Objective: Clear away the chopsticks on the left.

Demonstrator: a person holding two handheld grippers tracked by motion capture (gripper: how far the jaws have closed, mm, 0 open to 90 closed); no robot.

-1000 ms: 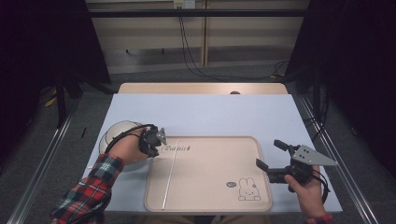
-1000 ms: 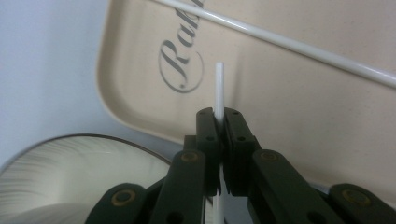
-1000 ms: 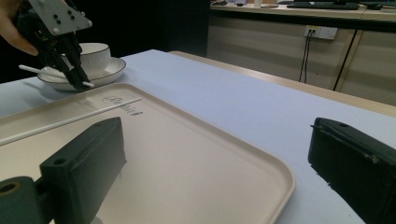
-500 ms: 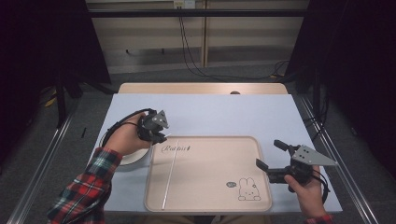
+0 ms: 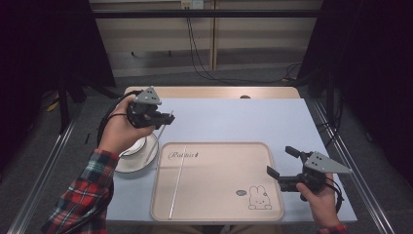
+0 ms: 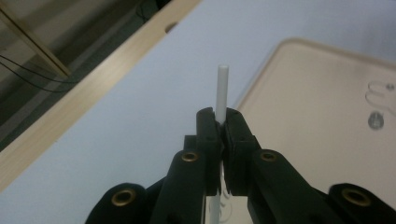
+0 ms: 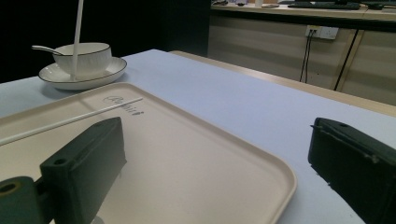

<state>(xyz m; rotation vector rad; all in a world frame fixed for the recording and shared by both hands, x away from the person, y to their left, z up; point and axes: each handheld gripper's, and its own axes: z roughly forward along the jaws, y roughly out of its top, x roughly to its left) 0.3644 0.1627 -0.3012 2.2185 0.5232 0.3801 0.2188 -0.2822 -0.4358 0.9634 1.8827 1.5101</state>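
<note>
At upper left of the high view, the left gripper [image 5: 163, 118] was pinching a white chopstick [image 6: 221, 91], jaws pressed tight on it, the stick hanging over the bowl [image 7: 82, 54] on its saucer [image 5: 144, 158]. A second chopstick [image 5: 177, 183] lay on the beige tray [image 5: 219, 214], left of centre. At lower right, the right gripper [image 5: 281, 162] stood spread wide, holding nothing, at the tray's right edge.
</note>
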